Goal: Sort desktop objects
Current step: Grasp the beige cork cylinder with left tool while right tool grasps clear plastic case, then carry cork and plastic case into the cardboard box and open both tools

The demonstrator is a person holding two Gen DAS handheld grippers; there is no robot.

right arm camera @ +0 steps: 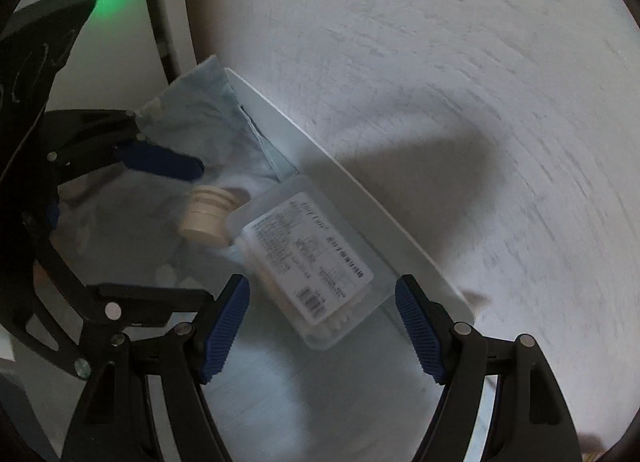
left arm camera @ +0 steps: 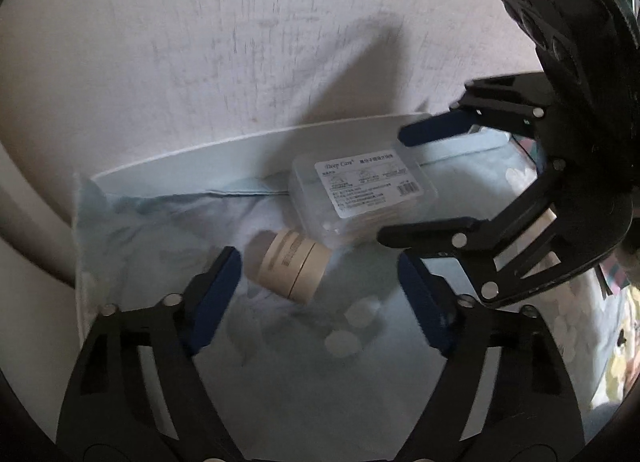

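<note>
Home, cloth-covered table [left arm camera: 280, 342], scuffed wall [left arm camera: 200, 61]

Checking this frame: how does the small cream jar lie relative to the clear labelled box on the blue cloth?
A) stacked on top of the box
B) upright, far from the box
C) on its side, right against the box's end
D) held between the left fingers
C: the cream jar lies tipped on its side on the blue cloth, against the end of the clear labelled box.

Black linkage-frame left tool [left arm camera: 320, 294] and right tool [right arm camera: 322, 326], ribbed blue pads, silver rivets, black cable
</note>
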